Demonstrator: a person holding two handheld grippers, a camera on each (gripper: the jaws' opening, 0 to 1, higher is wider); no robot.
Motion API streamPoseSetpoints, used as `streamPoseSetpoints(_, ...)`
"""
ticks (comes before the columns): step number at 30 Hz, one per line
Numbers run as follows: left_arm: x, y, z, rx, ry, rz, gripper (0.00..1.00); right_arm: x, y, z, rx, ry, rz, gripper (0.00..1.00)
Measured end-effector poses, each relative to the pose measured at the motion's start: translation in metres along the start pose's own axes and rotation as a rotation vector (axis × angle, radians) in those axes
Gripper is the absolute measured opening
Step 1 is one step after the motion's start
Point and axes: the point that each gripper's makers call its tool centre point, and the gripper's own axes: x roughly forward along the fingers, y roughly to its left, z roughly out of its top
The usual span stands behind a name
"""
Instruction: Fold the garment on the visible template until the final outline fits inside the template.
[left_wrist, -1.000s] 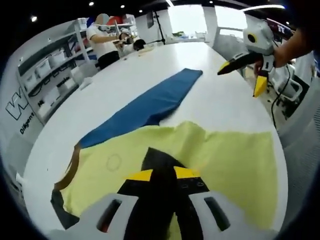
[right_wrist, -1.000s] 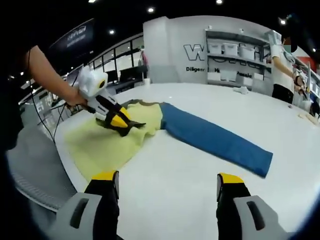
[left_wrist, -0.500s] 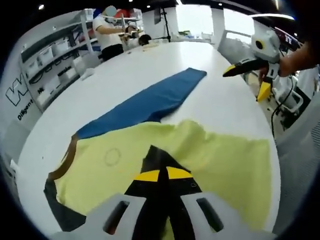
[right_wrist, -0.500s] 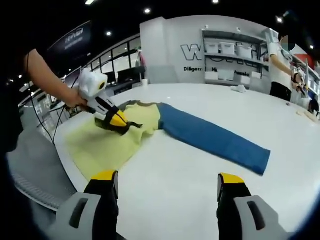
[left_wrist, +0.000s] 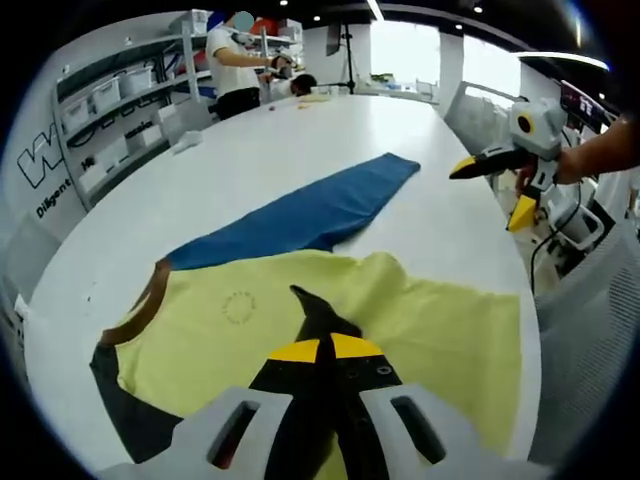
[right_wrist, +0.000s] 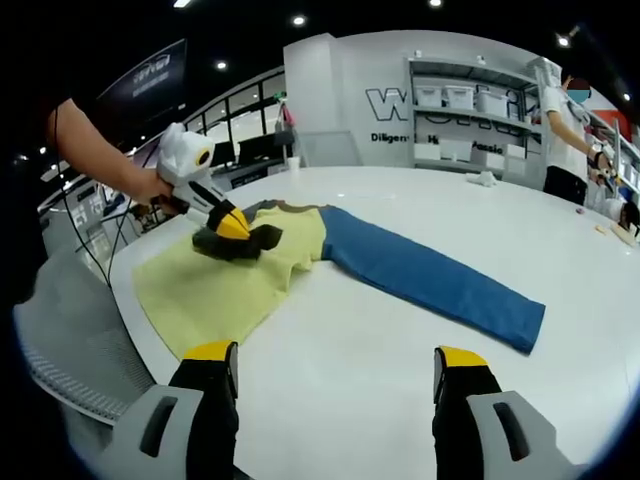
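Observation:
A yellow garment (left_wrist: 440, 325) with a brown collar (left_wrist: 140, 310) and dark trim lies flat at the near end of the white table (left_wrist: 250, 150). My left gripper (left_wrist: 320, 350) is shut on a dark piece of its fabric (left_wrist: 314, 312); from the right gripper view that gripper (right_wrist: 232, 228) sits over the garment (right_wrist: 215, 285), pinching the dark fabric (right_wrist: 245, 243). A long blue cloth (left_wrist: 310, 210) stretches away from the garment's collar side (right_wrist: 430, 280). My right gripper (right_wrist: 335, 365) hovers open above bare table, apart from both cloths, and appears at the table's right edge (left_wrist: 490, 195).
A person (left_wrist: 235, 65) stands at the table's far end beside shelves with bins (left_wrist: 110, 95). Small items lie near that end (left_wrist: 310, 97). A mesh chair (right_wrist: 60, 330) and cables sit off the near table edge. Bare table surrounds the blue cloth.
My left gripper, still holding the dark fabric, has shifted slightly over the garment, and the yellow cloth's raised edge now lies flatter. The right gripper has stayed open above the table.

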Motion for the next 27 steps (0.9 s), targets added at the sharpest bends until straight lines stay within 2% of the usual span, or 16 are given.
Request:
streamPoseSetpoints(7,-0.014,0.004,0.005,-0.090,-0.030,0.007,0.05,-0.001,0.000,0.003,-0.007,-0.004,-0.006,0.78)
streamPoseSetpoints(10,-0.020,0.007,0.007,-0.091,-0.039,0.015,0.05,-0.001,0.001,0.002,-0.008,-0.002,-0.001,0.79)
streamPoseSetpoints(13,-0.030,0.017,0.012,-0.087,-0.066,0.034,0.05,-0.002,0.002,0.002,-0.018,-0.003,0.003,0.81)
streamPoseSetpoints(17,-0.048,0.033,0.017,-0.080,-0.106,0.075,0.05,-0.001,0.005,0.007,-0.025,-0.029,0.009,0.91)
streamPoseSetpoints(27,-0.091,0.069,0.019,-0.148,-0.173,0.167,0.05,0.006,0.009,0.007,-0.038,-0.022,0.025,0.92)
